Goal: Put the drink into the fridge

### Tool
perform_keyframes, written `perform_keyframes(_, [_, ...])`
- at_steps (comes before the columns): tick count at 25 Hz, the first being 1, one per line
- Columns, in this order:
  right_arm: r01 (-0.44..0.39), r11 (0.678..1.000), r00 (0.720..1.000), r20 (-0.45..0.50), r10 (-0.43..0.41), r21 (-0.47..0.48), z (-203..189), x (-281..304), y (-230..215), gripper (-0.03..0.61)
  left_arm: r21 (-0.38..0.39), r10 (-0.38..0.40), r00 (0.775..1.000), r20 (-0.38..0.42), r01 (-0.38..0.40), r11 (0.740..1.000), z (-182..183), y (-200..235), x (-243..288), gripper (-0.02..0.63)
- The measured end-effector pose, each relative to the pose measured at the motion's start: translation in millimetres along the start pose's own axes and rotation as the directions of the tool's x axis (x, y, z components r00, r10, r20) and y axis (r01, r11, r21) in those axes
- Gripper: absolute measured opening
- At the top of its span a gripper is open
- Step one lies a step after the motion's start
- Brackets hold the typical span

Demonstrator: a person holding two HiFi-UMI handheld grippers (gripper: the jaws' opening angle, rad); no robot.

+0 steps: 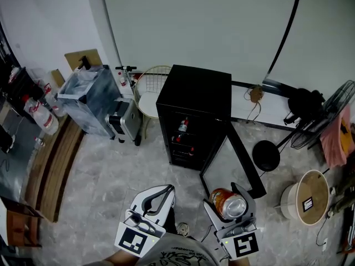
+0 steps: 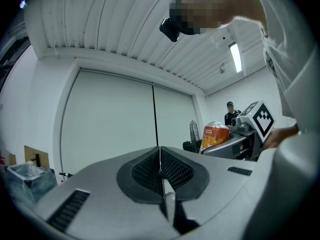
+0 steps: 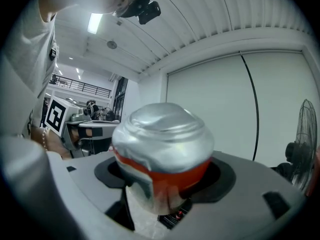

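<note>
- Head view: the right tool [image 1: 228,197] is clamping the drink [image 1: 226,205], an orange can with a silver top, its jaws standing wide on either side of the can.
- The left tool [image 1: 164,193] is sitting beside it with jaws pressed together and nothing between them.
- Ahead of both tools, the black fridge [image 1: 194,90] is standing on the floor with its door [image 1: 244,159] swung open toward the right tool; bottles [image 1: 183,125] are showing on its shelves. The drink is hanging well short of the fridge, just in front of the open door.
- Left gripper view: the left tool [image 2: 161,173] is showing its two pads meeting in a thin line, gripping nothing. Off to its right, the drink [image 2: 216,135] is riding in the other tool.
- Right gripper view: the right tool [image 3: 165,186] is squeezing the can [image 3: 165,139] between its pads, the silver end filling the middle of the frame. A fan [image 3: 302,134] is standing to its right.
</note>
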State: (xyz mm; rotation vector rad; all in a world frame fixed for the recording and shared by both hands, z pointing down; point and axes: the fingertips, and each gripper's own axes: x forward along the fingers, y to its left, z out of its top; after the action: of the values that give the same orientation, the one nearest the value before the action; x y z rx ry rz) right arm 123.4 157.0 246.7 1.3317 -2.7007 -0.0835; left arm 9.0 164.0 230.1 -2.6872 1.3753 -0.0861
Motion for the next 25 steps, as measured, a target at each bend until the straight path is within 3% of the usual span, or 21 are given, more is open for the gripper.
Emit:
perform_keyframes(9, [-0.017, 1.0, 1.0, -0.005, 0.017, -0.015, 4, 47, -11, 0.344, -0.012, 0.017, 1.0, 0.023, -0.017, 1.0, -4, 41, 25, 0.021])
perform_keyframes(25, [-0.035, 0.999, 0.999, -0.003, 0.035, -0.03, 29, 174, -17, 0.344, -0.014, 0.011, 1.0, 0.022, -0.01, 1.0, -12, 159, 65, 0.021])
